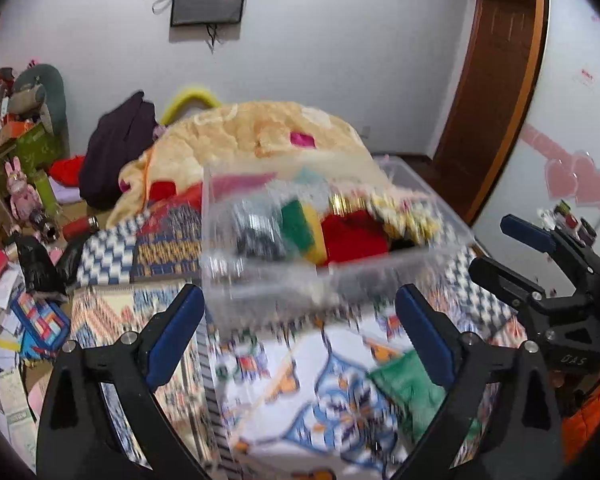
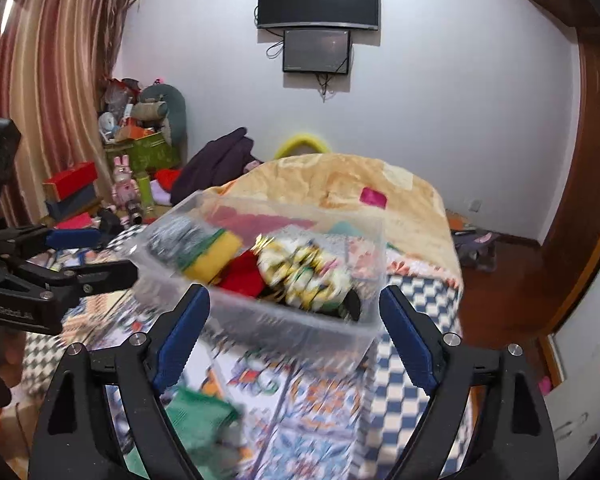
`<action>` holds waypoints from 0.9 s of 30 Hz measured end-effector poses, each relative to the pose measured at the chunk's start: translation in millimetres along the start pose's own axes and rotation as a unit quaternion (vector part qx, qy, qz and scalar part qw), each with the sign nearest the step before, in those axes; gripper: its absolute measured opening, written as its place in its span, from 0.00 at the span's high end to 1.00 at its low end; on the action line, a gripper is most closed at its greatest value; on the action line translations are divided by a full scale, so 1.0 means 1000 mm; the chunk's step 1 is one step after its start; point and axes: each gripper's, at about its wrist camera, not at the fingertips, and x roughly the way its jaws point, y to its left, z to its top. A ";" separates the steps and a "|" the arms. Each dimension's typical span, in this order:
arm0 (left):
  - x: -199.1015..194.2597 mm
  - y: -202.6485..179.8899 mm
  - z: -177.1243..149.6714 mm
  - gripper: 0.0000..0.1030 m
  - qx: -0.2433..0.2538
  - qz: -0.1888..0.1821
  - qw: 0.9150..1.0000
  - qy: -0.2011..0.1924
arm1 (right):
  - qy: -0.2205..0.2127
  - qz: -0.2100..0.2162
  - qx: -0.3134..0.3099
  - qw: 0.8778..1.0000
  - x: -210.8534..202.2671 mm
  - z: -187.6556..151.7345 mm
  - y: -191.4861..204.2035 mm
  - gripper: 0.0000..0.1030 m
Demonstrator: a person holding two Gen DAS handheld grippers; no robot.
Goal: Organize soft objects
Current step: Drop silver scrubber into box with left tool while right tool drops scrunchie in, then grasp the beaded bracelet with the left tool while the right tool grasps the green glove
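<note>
A clear plastic bin [image 1: 268,276] [image 2: 352,316] stands on the patterned bed cover. It holds a yellow-green sponge [image 1: 304,228] [image 2: 216,254], a red cloth [image 1: 354,236] [image 2: 242,276], a silvery scrubber [image 1: 256,232] [image 2: 172,234] and a yellow-white patterned cloth [image 1: 408,216] [image 2: 300,268]. A green cloth [image 1: 412,388] [image 2: 200,420] lies loose on the bed in front of the bin. My left gripper [image 1: 300,328] is open and empty just before the bin. My right gripper [image 2: 294,336] is open and empty at the bin's near wall. Both views are blurred.
A folded peach blanket [image 1: 260,132] [image 2: 360,188] lies behind the bin. A dark garment [image 1: 116,152] and clutter of boxes and toys [image 1: 24,184] sit at the left. A wooden door [image 1: 496,80] is at the right. Screens hang on the wall [image 2: 318,0].
</note>
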 end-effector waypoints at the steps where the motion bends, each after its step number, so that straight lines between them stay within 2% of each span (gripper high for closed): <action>1: 0.000 -0.001 -0.006 0.05 0.002 -0.002 1.000 0.007 | 0.006 0.005 -0.001 1.000 0.000 -0.005 0.004 0.17; 8: 0.015 -0.016 -0.066 0.05 0.035 -0.009 0.996 0.081 | 0.078 0.036 -0.012 0.996 0.016 -0.048 0.021 0.17; 11: 0.025 -0.021 -0.081 0.05 0.048 0.000 0.994 0.102 | 0.107 0.030 -0.020 0.994 0.023 -0.068 0.025 0.18; 16: 0.028 -0.018 -0.090 0.05 0.047 0.028 0.994 0.096 | 0.118 0.019 -0.007 0.993 0.021 -0.080 0.015 0.19; 22: 0.027 0.009 -0.088 0.05 0.014 0.058 0.994 0.096 | 0.116 -0.023 -0.001 0.993 0.017 -0.083 -0.008 0.19; 27: 0.017 0.017 -0.084 0.06 0.000 0.048 0.995 0.092 | 0.107 -0.020 0.014 0.994 0.005 -0.077 -0.012 0.23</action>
